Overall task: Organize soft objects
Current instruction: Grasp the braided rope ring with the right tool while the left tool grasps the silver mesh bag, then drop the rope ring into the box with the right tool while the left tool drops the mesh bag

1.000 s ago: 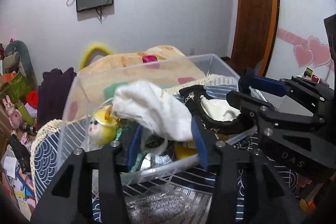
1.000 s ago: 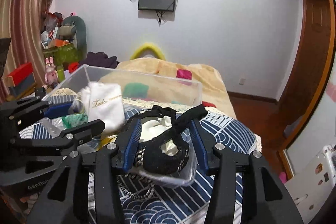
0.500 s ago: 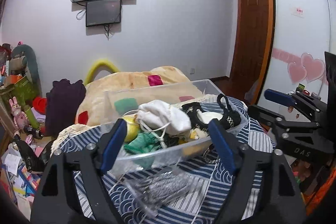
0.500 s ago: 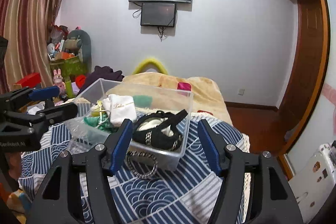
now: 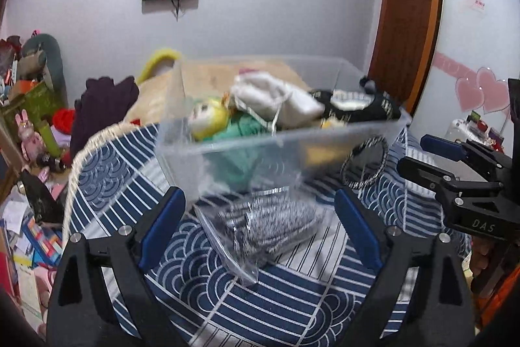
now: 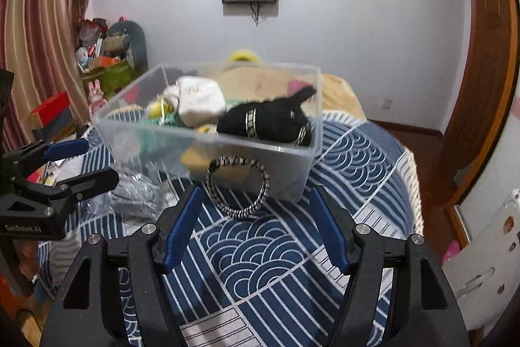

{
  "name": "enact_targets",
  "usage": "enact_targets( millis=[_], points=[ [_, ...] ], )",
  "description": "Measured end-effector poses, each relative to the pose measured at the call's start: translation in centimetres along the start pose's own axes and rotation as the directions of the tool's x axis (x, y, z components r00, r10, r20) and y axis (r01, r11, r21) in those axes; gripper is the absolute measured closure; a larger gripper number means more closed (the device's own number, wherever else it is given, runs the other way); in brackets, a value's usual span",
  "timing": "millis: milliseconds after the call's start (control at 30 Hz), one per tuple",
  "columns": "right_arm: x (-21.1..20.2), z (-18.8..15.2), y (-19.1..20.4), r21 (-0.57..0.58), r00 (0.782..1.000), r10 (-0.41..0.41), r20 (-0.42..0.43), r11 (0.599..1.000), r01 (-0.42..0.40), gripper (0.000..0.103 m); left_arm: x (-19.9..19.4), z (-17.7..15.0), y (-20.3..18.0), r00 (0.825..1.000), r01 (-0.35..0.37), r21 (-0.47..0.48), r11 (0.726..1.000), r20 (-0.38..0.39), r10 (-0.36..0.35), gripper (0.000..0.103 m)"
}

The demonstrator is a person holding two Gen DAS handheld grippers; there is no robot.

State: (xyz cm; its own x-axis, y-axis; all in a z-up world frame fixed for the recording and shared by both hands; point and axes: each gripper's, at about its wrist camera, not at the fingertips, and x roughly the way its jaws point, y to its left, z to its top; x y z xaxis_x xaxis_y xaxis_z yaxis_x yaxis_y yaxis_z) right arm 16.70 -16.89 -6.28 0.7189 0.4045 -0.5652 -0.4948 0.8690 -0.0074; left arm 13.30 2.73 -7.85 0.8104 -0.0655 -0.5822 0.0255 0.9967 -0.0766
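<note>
Here, your left gripper (image 5: 260,226) and right gripper (image 6: 255,223) both gape wide, holding nothing. Clear bin (image 6: 260,152) on the patterned bedspread (image 6: 260,252) holds white pouch (image 6: 201,101), black bag (image 6: 266,121), yellow doll (image 5: 208,117). Near side: bagged grey cloth (image 5: 269,223), braided ring (image 6: 239,184).

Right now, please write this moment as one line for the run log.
left gripper: open, empty | right gripper: open, empty | clear bin: holds white pouch, black item | braided ring: outside bin, on cloth

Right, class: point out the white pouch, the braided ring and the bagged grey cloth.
white pouch (image 6: 200,101), right wrist view, its front face.
braided ring (image 6: 239,212), right wrist view, its lower arc.
bagged grey cloth (image 5: 269,225), left wrist view, its middle.
</note>
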Motion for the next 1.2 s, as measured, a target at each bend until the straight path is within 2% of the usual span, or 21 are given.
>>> enact_targets(
  millis=[100, 233, 467, 533, 567, 733, 900, 1000, 1200],
  points=[
    [1.4, -0.5, -0.3, 0.028, 0.999, 0.013, -0.038, 1.0, -0.012, 0.038, 1.4, -0.8, -0.2, 0.999, 0.018, -0.005, 1.0, -0.042, -0.018, 0.009],
    [2.5, -0.4, -0.7, 0.059, 0.997, 0.035, -0.065, 0.998, -0.031, 0.039, 3.4, -1.5, -0.5, 0.996, -0.001, 0.005, 1.0, -0.093, 0.002, 0.009],
    [3.6, -0.6, -0.8, 0.082, 0.993, 0.071, -0.099, 0.995, -0.063, 0.084, 4.7, -2.0, -0.5, 0.996, -0.001, -0.006, 1.0, -0.087, 0.001, 0.009],
    [3.2, -0.9, -0.9, 0.081, 0.994, 0.069, -0.087, 0.995, -0.062, 0.09, 4.5, -2.1, -0.7, 0.997, -0.001, -0.005, 1.0, -0.076, 0.001, 0.015],
    [3.0, -0.9, -0.8, 0.078, 0.994, 0.069, -0.082, 0.995, -0.063, 0.091, 4.5, -2.3, -0.7, 0.998, 0.0, -0.003, 1.0, -0.07, 0.0, 0.024],
    [1.7, -1.0, -0.6, 0.062, 0.996, 0.068, -0.051, 0.996, -0.065, 0.095, 4.0, -2.8, -0.7, 0.998, 0.008, 0.0, 1.0, -0.065, -0.008, 0.039],
    [0.4, -0.8, -0.6, 0.06, 0.997, 0.073, -0.018, 0.996, -0.072, 0.095, 3.0, -3.2, -0.9, 0.999, 0.006, 0.016, 1.0, -0.052, -0.005, 0.059],
    [-0.2, -0.8, -0.9, 0.069, 0.996, 0.084, 0.001, 0.994, -0.084, 0.096, 2.0, -3.3, -0.9, 0.999, 0.008, 0.02, 1.0, -0.037, -0.007, 0.066],
    [-2.4, -0.3, -1.6, 0.074, 0.994, 0.093, 0.057, 0.993, -0.097, 0.096, -1.0, -2.9, -0.7, 0.999, 0.008, 0.016, 1.0, 0.034, -0.009, 0.07]
  ],
)
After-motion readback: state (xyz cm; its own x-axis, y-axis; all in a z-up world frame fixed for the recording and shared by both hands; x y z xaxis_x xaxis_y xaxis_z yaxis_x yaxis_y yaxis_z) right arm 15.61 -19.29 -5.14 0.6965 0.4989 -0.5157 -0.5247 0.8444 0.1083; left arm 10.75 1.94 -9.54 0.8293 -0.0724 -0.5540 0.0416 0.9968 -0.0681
